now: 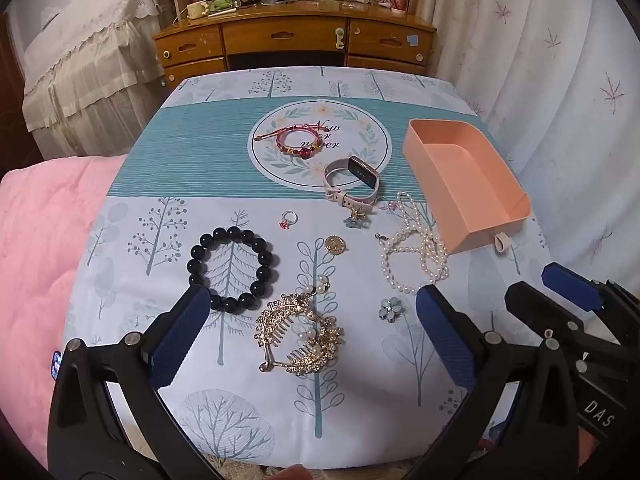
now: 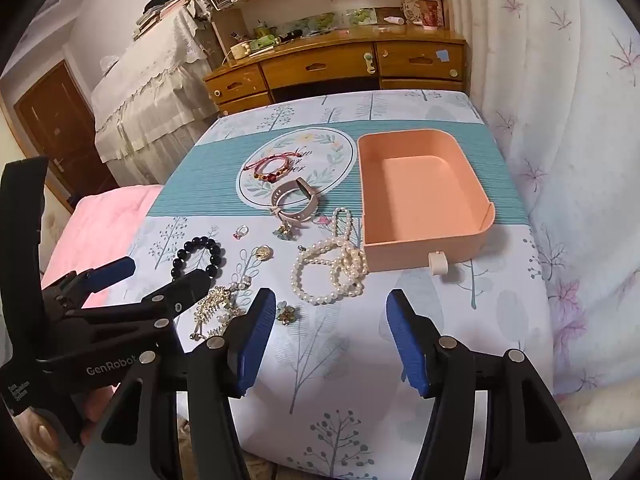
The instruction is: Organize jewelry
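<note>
Here, both jaws apart and empty: left gripper [image 1: 308,320] over gold hair comb [image 1: 300,334], right gripper [image 2: 331,334] near pearl necklace [image 2: 332,268].

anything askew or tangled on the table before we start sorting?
Only the pearl strand: it lies heaped in overlapping loops beside the empty pink tray, so it may snag when lifted. The gold hair comb and black bead bracelet lie apart and flat. Nothing looks spilled or broken.
</note>
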`<state>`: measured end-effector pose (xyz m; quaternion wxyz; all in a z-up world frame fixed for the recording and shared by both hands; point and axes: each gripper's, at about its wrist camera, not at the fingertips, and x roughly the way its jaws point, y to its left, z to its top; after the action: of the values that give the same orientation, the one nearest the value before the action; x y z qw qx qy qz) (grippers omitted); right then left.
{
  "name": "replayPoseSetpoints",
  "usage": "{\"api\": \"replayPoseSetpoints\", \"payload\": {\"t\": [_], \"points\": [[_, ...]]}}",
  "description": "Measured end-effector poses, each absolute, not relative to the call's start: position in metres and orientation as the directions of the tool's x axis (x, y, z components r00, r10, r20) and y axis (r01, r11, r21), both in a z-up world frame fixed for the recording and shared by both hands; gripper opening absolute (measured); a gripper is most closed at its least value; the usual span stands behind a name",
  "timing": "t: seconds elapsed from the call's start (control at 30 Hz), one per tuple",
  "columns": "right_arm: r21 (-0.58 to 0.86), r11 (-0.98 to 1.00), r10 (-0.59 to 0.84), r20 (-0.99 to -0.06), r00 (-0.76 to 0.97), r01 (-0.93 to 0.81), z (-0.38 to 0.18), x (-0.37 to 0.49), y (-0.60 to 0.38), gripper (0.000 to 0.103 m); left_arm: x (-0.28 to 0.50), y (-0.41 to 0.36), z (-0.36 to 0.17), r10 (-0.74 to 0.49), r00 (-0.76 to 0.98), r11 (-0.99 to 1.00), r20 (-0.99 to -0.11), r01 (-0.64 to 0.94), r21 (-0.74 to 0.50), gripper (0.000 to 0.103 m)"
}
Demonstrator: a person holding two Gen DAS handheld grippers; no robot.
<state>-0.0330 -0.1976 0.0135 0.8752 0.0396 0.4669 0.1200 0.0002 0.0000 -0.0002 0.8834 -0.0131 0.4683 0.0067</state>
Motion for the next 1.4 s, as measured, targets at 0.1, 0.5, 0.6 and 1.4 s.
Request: {"api": "replayPoseSetpoints", "payload": {"t": [0.1,0.5,0.6,1.4], "points": [[0.186,0.968,0.247,-0.81,0.532,-0.166,0.012,-0.032,-0.198,0.06,0.0,0.0,0.0,0.0,0.563,1.0,-0.827,-0.024,-0.016,0.102],[0.187,0.968,0.247,-0.814,0.525,-0.165,0.007,-0.025,-0.2,0.061,0.0,0.001,-0.002,-0.008,0.575,0.999,-0.818,-0.022,-0.026,0.099],[0.184,0.969,0.245,-0.813,0.528,-0.165,0.006,-0.026,-0.199,0.061,0.0,0.001,-0.005,-0.016,0.572,0.999,-0.82,-0.022,-0.034,0.099],[0.162,0.974,0.223,-0.794,0.565,-0.157,0.036,-0.021,-0.206,0.068,0.005,-0.003,0.025,0.035,0.606,0.999,-0.795,-0.042,0.012,0.098]]}}
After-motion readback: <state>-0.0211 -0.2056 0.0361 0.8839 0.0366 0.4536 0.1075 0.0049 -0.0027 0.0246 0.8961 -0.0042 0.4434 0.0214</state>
